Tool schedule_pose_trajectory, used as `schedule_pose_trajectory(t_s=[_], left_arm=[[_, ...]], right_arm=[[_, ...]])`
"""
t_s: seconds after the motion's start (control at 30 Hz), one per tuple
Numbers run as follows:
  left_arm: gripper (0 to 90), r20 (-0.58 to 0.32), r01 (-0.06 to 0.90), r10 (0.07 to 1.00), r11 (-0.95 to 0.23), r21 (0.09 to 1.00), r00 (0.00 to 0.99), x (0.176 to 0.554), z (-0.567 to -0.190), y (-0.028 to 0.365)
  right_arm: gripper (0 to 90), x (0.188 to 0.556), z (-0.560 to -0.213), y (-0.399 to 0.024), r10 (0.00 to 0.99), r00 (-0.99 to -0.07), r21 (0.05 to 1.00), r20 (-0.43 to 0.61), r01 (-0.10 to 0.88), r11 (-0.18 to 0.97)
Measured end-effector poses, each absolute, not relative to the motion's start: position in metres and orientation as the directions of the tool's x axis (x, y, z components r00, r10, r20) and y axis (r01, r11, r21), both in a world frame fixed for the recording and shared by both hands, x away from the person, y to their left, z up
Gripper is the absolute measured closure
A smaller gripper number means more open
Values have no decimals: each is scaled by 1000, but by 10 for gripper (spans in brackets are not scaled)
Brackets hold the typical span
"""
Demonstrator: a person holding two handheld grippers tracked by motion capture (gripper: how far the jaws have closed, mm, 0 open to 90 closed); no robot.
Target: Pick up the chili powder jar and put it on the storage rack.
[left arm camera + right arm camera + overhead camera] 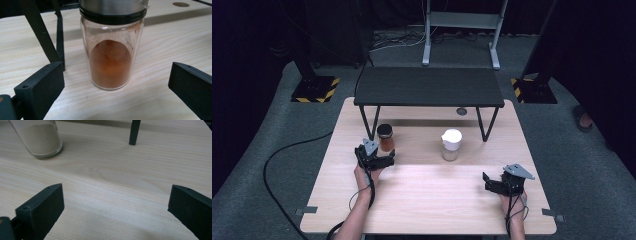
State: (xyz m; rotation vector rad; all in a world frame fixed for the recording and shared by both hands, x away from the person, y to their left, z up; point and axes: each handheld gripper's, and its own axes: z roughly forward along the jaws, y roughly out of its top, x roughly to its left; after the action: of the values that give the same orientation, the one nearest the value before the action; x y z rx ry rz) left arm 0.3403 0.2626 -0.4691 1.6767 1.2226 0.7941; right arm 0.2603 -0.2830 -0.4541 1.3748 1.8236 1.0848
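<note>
Left gripper view puts the spice jar (111, 50) dead ahead, standing upright on the table (160, 45), w/ my jaws spread wide either side and touching nothing; glass is still a bit beyond the pads. So I read this as the approach step: left gripper (377, 161) lined up on the jar (385, 138), grasp not yet made. Next move, I think, wants a short push fwd so the pads bracket the glass below the black lid, then a close. Keep it level, since the jar is tall and narrow and could tip if one pad hits first. The shelf leg (41, 32) stands close on the jar's left, so little room to swing that way. Right gripper (492, 185) sits well apart near the table's right front, jaws also wide open over bare wood, holding nothing. Right gripper view catches the base of the white jar (38, 137) w/ pale powder at upper left and another shelf leg (134, 132) beyond. High view gives what the close ones can't: both jars' places under the front edge of the black shelf (429, 86), the white jar (451, 144) near mid-table, its white lid on. Left gripper view alone shows the red-brown powder's level and the dusted glass above it.
</note>
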Motion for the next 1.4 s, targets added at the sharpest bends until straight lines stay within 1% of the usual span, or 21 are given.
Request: schedule_pose_trajectory(t_s=[0.63,0.73,0.83,1.4], left_arm=[[1,-21,355,946,-101,929,322,358,-473,260],[1,-46,332,939,-75,940,341,360,-476,265],[1,-55,331,935,-68,941,349,363,-477,267],[0,-51,331,923,-84,940,381,379,-477,267]], right_arm=[[0,260,-454,-283,959,-283,874,6,467,132],[0,260,-454,-283,959,-283,876,8,465,130],[0,260,-454,-283,959,-284,875,7,465,131],[0,261,-454,-283,958,-287,874,2,466,138]])
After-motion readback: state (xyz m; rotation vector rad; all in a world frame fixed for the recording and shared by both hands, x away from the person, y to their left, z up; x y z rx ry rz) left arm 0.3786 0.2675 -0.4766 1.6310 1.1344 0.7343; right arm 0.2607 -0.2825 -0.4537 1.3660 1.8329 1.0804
